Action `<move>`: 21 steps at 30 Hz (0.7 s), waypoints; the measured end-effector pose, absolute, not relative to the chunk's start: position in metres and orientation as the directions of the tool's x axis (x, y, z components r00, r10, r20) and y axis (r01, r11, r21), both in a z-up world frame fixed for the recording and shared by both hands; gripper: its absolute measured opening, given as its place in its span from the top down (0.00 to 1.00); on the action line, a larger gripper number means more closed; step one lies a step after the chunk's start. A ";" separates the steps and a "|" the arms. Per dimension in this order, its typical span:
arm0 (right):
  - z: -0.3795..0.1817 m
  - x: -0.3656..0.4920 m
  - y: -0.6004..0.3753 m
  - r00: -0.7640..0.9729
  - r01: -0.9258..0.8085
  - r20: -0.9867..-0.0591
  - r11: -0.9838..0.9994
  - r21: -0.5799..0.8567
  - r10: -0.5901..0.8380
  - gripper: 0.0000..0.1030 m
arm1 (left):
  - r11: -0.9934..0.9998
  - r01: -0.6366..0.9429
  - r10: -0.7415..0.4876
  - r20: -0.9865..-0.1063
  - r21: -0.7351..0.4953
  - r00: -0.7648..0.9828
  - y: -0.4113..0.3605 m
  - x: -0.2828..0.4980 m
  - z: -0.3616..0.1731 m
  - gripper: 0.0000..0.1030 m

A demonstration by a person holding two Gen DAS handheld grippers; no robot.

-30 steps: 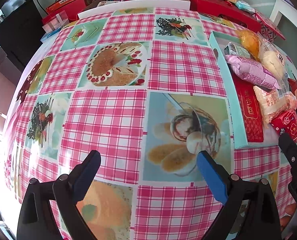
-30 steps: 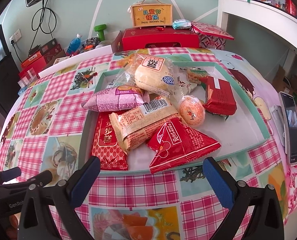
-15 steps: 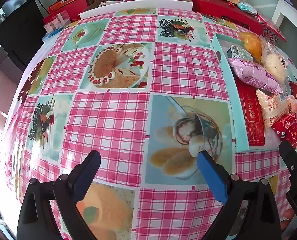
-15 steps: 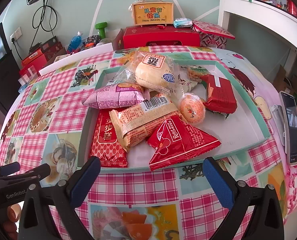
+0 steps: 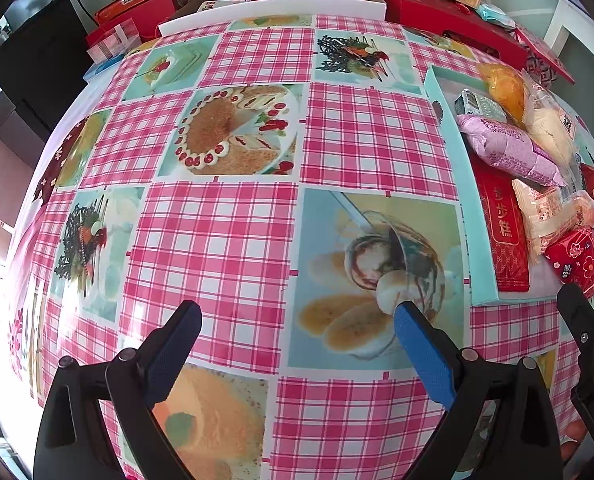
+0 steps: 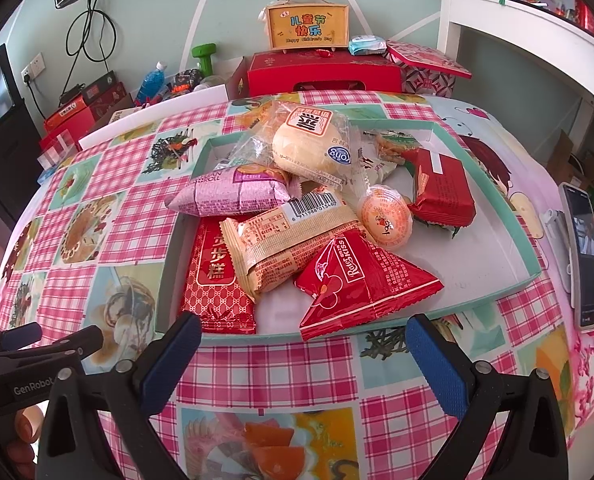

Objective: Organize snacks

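From the left wrist, the left claw [image 5: 297, 328] gapes wide and empty over bare counter [image 5: 225, 240] left of the teal tray [image 5: 467, 216], while from the right wrist the right claw [image 6: 303, 338], equally wide and empty, faces the tray's near rim where the snacks [image 6: 297, 216] lie heaped, within reach.

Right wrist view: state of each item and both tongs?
Right tongs: open, empty, short of the tray.
Left tongs: open, empty, over bare tablecloth.
Tray: lidless, snacks piled inside.
Red triangular packet: sealed, at near rim.
Phone: screen lit, beside tray.
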State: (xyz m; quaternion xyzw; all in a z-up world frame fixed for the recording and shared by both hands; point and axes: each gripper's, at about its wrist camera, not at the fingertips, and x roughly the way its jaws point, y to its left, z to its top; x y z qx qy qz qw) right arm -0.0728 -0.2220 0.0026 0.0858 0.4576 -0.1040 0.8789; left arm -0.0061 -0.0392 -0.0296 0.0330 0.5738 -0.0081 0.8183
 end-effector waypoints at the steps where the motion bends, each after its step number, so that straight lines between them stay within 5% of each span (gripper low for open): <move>1: 0.003 -0.073 -0.222 0.560 0.261 -0.822 0.964 0.055 -0.104 0.00 | 0.998 0.051 0.024 -0.940 0.045 0.341 -0.039 -0.006 -0.030 0.06; 21: 0.002 -0.073 -0.221 0.557 0.259 -0.824 0.964 0.055 -0.103 0.00 | 0.997 0.061 0.014 -0.937 0.037 0.349 -0.041 -0.006 -0.029 0.06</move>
